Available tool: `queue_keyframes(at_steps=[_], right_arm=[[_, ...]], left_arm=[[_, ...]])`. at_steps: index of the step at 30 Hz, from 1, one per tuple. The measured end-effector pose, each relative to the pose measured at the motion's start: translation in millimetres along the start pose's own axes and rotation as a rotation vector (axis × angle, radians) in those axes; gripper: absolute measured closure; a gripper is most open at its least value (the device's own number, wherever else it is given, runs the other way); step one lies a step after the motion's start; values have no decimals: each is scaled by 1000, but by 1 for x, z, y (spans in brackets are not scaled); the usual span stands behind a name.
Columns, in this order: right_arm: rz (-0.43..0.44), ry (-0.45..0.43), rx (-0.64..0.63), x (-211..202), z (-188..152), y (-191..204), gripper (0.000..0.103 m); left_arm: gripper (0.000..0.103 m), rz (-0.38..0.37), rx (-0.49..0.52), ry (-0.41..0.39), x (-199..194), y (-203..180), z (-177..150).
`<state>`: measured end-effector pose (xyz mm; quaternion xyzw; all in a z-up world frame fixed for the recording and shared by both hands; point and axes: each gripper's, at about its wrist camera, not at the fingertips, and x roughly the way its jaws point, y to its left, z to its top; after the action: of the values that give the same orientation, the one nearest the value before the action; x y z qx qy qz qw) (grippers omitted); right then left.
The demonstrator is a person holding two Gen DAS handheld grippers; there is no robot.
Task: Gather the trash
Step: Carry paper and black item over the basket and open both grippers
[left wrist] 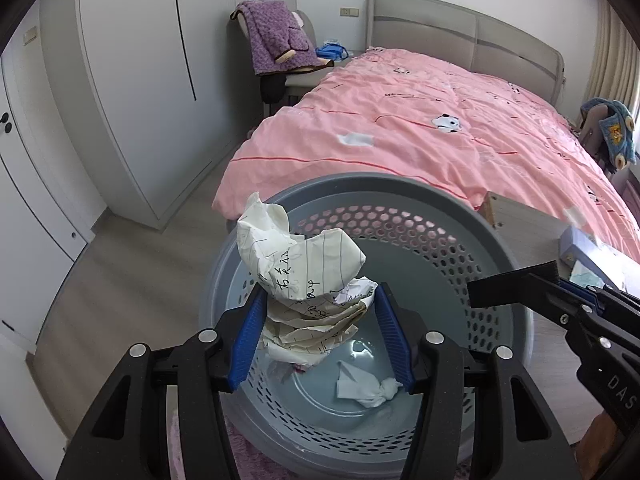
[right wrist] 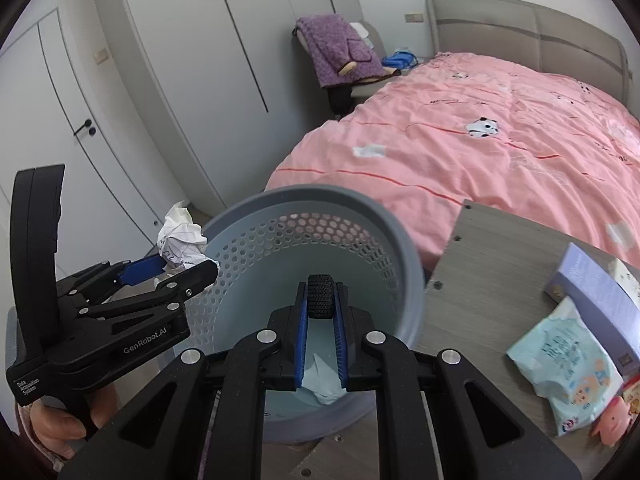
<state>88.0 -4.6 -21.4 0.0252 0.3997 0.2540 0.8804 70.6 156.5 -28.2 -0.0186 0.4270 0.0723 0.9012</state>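
Note:
A grey perforated basket (left wrist: 460, 248) stands on the floor by the bed; it also shows in the right wrist view (right wrist: 288, 204). My left gripper (left wrist: 320, 300) is shut on a crumpled ball of lined paper (left wrist: 296, 256) and holds it over the basket's mouth; the paper also shows in the right wrist view (right wrist: 180, 236). White tissue scraps (left wrist: 368, 388) lie on the basket floor. My right gripper (right wrist: 320, 296) is shut on a small black mesh roll (right wrist: 320, 294) above the basket. In the left wrist view the right gripper (left wrist: 520, 284) sits at the basket's right rim.
A bed with a pink duvet (left wrist: 440, 128) fills the right side. A wooden side table (right wrist: 480, 280) beside the basket carries a wipes pack (right wrist: 568, 364) and a lavender box (right wrist: 600, 292). White wardrobes (left wrist: 132, 80) line the left wall. A chair with a purple blanket (left wrist: 276, 36) stands behind.

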Motion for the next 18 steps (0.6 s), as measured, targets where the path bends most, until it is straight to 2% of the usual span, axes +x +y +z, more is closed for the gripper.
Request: queue_keyframes(at_steps=[10, 18], right_arm=[[-71, 49, -49, 27, -2, 14, 90], [-128, 50, -57, 31, -5, 13, 90]], left_arm=[[50, 63, -11, 44, 17, 9, -4], [50, 60, -16, 50, 20, 9, -3]])
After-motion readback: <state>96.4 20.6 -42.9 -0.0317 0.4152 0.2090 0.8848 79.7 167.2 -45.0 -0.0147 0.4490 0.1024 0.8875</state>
